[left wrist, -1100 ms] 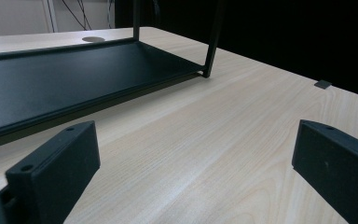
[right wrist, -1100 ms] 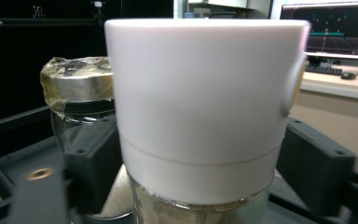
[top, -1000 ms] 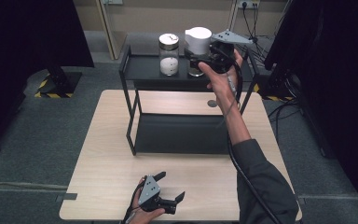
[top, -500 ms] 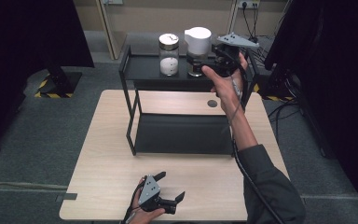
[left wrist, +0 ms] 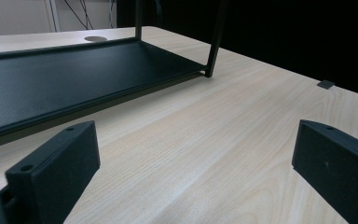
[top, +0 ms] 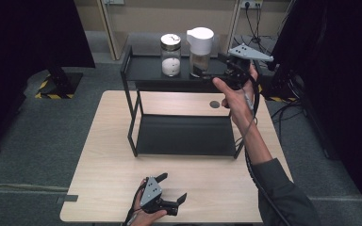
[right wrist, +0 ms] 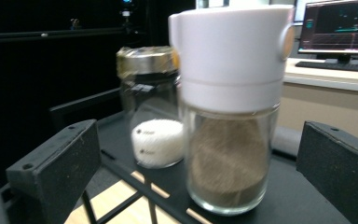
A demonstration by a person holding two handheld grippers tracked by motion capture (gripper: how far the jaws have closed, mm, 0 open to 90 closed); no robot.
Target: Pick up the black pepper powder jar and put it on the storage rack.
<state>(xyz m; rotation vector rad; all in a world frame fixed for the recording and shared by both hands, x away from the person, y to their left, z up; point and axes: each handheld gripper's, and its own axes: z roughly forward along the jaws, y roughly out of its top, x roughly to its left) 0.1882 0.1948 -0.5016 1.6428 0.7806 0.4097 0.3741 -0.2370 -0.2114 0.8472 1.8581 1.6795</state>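
Right claw [top: 206, 71]: released, jaws just spread wide; white-capped jar [right wrist: 227, 116] sits between them in my right gripper view, neither pad touching it.
Left claw [top: 173, 188]: released too, jaws apart and holding nothing, low over the table [top: 103, 174] well in front of the rack [top: 132, 113].
Jar place: on the rack's top shelf, upright, brown powder inside, set toward the shelf's right half.
Neighbour: metal-lidded jar [top: 171, 54] with white contents, just beside the white-capped one on that same shelf, on its left in the high view.
Risk one: I judge a careless pull-away could drag a jaw along the glass and tip the jar, since it is tall and top-heavy under that big cap.
Risk two: a sideways swing of my right claw could shove the jar into its neighbour and knock both along the shelf.
Risk three: the jar seems near the shelf's front rail; a nudge toward me might send it off onto the table below.
Cable: mine trails down my right forearm toward the rack's right post; I think it could snag there as I draw back.
Safe line: straight back from the jar, jaws held wide.
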